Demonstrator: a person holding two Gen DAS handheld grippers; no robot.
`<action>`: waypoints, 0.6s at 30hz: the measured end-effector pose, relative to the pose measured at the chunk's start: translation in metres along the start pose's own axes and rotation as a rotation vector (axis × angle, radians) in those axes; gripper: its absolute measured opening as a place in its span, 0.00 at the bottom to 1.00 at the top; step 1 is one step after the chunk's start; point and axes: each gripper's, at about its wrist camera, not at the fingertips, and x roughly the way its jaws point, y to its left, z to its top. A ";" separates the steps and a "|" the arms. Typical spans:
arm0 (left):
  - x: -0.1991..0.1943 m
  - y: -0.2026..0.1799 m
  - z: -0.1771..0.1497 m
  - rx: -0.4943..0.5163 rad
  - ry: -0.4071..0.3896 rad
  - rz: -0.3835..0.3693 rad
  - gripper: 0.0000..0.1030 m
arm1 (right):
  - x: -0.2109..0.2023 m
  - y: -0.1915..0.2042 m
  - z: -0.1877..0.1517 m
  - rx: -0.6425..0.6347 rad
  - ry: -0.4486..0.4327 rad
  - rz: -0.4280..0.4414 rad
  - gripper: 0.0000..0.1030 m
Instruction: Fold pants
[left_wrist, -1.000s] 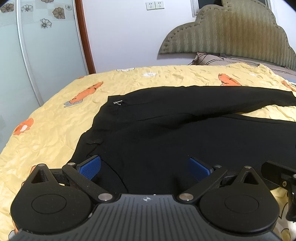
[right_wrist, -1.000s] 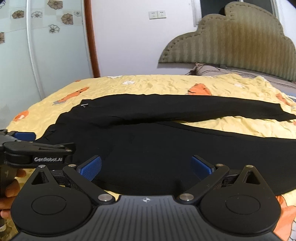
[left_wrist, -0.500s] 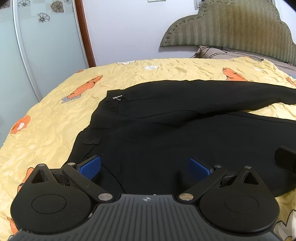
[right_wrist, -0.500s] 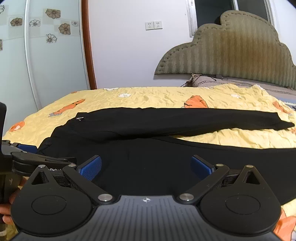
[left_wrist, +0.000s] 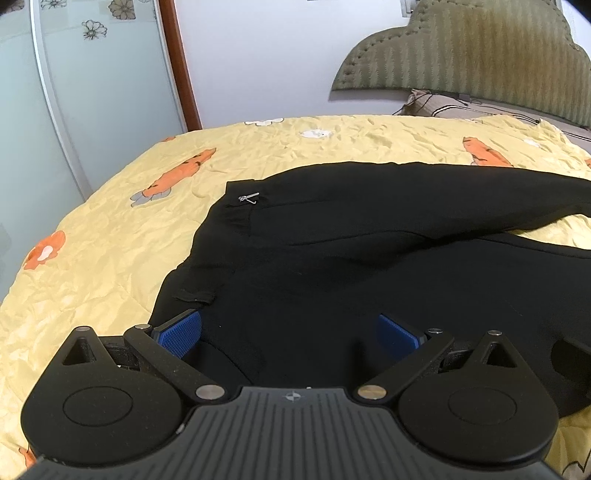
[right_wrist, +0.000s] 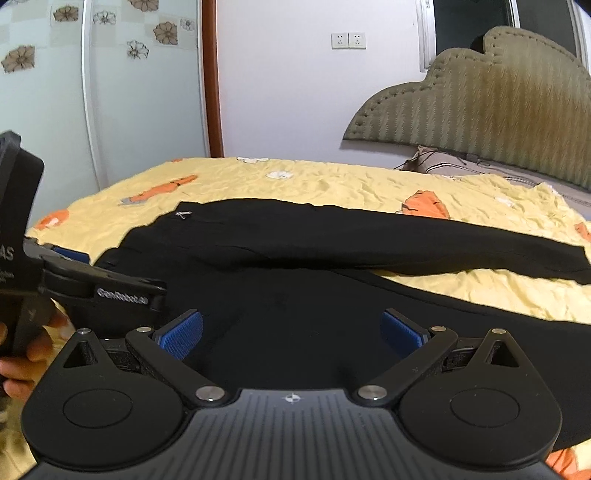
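Black pants (left_wrist: 351, 258) lie flat on the yellow bedspread (left_wrist: 110, 240), waistband at the left with a small silver clip (left_wrist: 248, 198), both legs running off to the right. My left gripper (left_wrist: 290, 332) is open and empty, low over the near waist corner. My right gripper (right_wrist: 291, 330) is open and empty, over the near leg of the pants (right_wrist: 314, 280). The left gripper's body (right_wrist: 99, 291) and the hand holding it show at the left of the right wrist view.
A padded olive headboard (right_wrist: 498, 96) and a pillow (right_wrist: 461, 166) stand at the far right. A frosted sliding door with flower prints (right_wrist: 110, 92) is at the left, beside a wooden door frame (right_wrist: 212, 81). The bed's left edge (left_wrist: 22, 288) is near.
Both grippers have tilted and shifted a little over the pants; the right wrist view has risen and shows more wall. The jaws stay open and the pants have not moved.
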 end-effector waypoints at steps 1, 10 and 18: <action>0.001 0.000 0.000 0.001 0.003 0.002 1.00 | 0.001 -0.001 0.001 -0.004 0.001 -0.003 1.00; 0.011 -0.001 0.001 0.014 0.020 0.011 1.00 | 0.015 -0.007 0.007 0.001 0.019 0.004 1.00; 0.020 -0.001 0.002 0.016 0.037 0.019 1.00 | 0.024 -0.002 0.012 -0.075 0.032 -0.007 1.00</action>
